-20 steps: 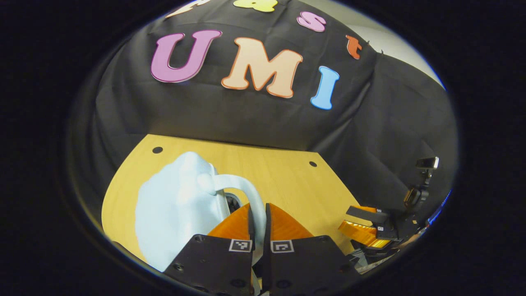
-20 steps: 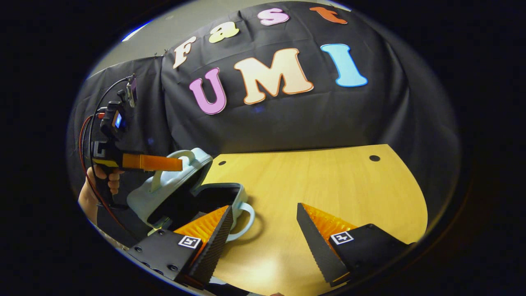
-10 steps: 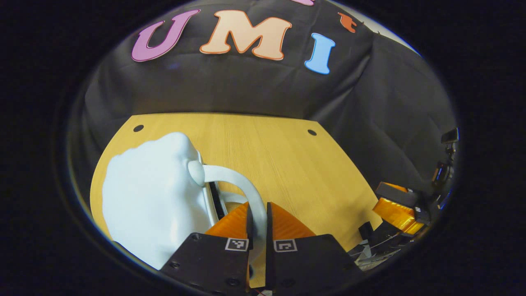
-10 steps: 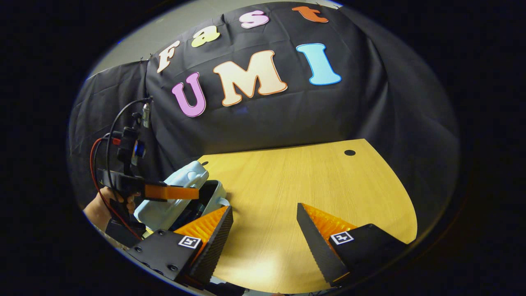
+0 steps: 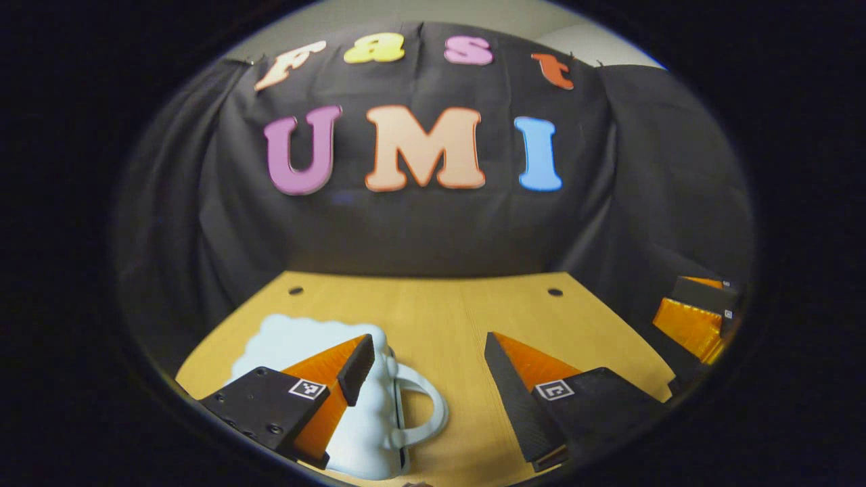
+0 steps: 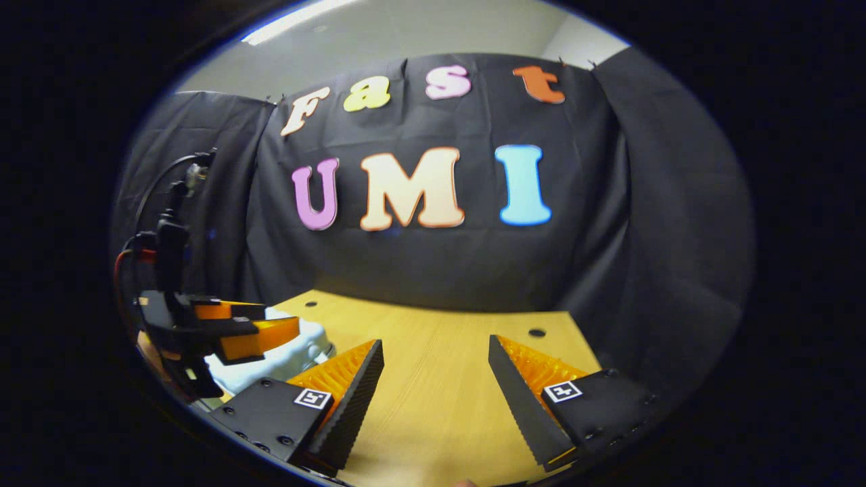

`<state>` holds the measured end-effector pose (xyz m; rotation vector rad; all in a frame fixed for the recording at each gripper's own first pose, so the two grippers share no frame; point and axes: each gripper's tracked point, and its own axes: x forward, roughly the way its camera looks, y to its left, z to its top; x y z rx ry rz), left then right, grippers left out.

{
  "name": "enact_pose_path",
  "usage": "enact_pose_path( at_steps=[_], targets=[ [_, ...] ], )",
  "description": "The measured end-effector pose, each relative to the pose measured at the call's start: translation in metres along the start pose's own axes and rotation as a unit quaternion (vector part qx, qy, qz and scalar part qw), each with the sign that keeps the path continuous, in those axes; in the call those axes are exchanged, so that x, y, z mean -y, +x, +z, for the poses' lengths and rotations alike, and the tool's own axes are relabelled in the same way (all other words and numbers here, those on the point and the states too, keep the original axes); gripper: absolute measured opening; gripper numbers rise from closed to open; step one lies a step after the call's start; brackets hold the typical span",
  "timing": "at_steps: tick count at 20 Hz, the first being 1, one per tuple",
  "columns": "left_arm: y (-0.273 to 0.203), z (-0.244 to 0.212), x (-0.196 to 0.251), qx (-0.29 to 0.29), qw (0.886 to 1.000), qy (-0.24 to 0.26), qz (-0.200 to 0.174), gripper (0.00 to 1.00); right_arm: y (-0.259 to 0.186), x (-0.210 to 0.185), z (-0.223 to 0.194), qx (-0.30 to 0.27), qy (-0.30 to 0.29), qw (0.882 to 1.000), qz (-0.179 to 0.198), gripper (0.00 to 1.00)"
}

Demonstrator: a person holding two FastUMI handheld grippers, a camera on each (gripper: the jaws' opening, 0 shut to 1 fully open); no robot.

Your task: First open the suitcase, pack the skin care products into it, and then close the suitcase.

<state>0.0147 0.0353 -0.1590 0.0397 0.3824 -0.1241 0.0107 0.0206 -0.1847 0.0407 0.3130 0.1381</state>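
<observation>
I've just let go of the handle, so my left gripper (image 5: 423,379) hangs with released jaws over the now-closed suitcase (image 5: 365,433) at seven o'clock on the tabletop (image 5: 460,318), task looking finished.

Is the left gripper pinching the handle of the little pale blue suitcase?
No, the left gripper is open, its fingers spread apart above the pale blue suitcase on the wooden table.

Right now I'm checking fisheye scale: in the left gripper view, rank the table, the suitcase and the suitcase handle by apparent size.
1. table
2. suitcase, partly behind a gripper finger, so its full extent is unsure
3. suitcase handle
</observation>
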Motion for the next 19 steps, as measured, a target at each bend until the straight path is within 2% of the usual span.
enact_pose_path(
  at_steps=[2, 5, 9, 11, 13, 14, 19],
  targets=[
    [-0.013, 0.027, 0.008, 0.03, 0.999, 0.023, -0.002, 0.95, -0.001, 0.005, 0.033, 0.04, 0.002, 0.999, -0.02, 0.98],
    [-0.019, 0.069, 0.015, 0.078, 0.997, 0.013, -0.019, 0.95, -0.001, 0.011, 0.081, 0.101, 0.002, 0.994, -0.05, 0.98],
    [-0.02, 0.106, 0.004, 0.115, 0.993, 0.005, -0.027, 0.96, -0.002, 0.004, 0.115, 0.142, -0.005, 0.988, -0.068, 0.98],
    [-0.021, 0.114, -0.002, 0.124, 0.992, 0.01, -0.029, 0.96, -0.002, 0.0, 0.123, 0.15, -0.011, 0.986, -0.075, 0.94],
    [-0.022, 0.116, -0.012, 0.13, 0.991, 0.015, -0.025, 0.99, -0.002, -0.012, 0.126, 0.154, -0.009, 0.986, -0.071, 0.98],
    [-0.022, 0.116, -0.016, 0.127, 0.992, 0.016, -0.023, 0.95, -0.003, -0.016, 0.128, 0.155, -0.011, 0.985, -0.069, 0.97],
    [-0.024, 0.12, -0.029, 0.129, 0.991, 0.004, -0.024, 0.95, -0.001, -0.038, 0.138, 0.162, -0.026, 0.985, -0.057, 0.97]
  ],
)
